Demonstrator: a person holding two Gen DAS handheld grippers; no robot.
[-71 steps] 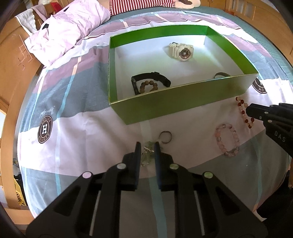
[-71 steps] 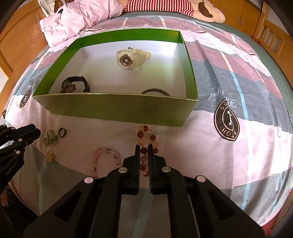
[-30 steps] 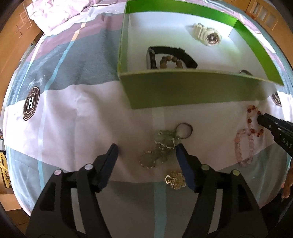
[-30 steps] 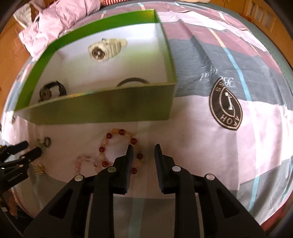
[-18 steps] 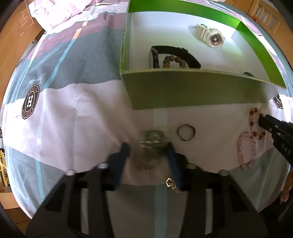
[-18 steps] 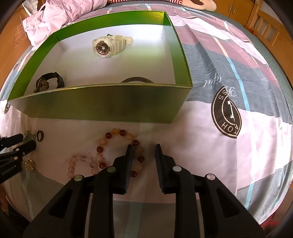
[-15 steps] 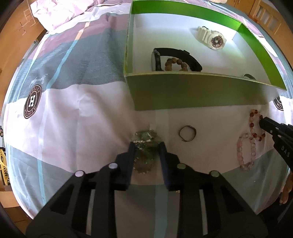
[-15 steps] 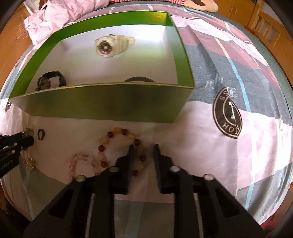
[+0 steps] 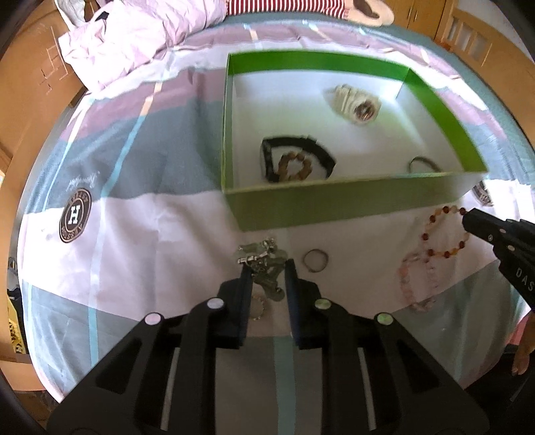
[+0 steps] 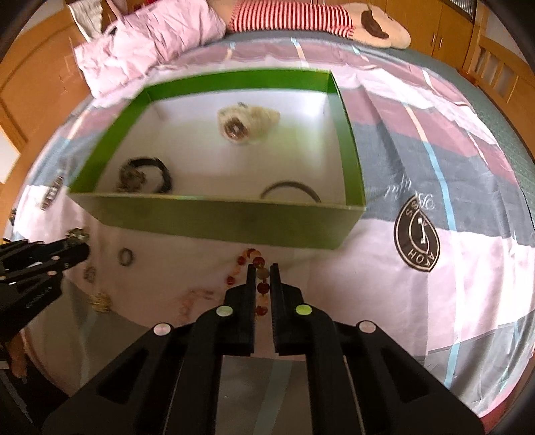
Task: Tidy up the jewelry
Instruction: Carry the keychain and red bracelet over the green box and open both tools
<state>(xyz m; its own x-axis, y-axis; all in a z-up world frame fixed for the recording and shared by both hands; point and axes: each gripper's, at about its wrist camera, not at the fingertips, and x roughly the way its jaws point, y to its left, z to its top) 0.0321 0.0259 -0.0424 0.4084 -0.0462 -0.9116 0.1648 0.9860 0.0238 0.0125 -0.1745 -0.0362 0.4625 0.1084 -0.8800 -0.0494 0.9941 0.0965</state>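
A green box [image 9: 351, 204] with a white floor stands on the bed and holds a cream watch [image 9: 357, 104], a black watch [image 9: 297, 144], a brown bead bracelet [image 9: 296, 166] and a dark band [image 9: 424, 164]. My left gripper [image 9: 266, 269] is shut on a greenish metal charm bracelet [image 9: 259, 256], lifted just off the sheet. My right gripper [image 10: 260, 267] is shut on a red and amber bead bracelet [image 10: 261, 283], raised in front of the box [image 10: 227, 221]. A dark ring [image 9: 315, 260] and a pink bead bracelet [image 9: 419, 284] lie on the sheet.
A gold brooch [image 10: 100, 302] lies on the sheet near the bed's front edge. A crumpled pink quilt [image 9: 140, 36] and a striped pillow [image 10: 291, 16] lie behind the box. Wooden furniture [image 10: 30, 83] surrounds the bed.
My left gripper opened, came down around the charm bracelet, shut on it and is lifting it. My right gripper closed on the red and amber bracelet and raised it; both views are higher.
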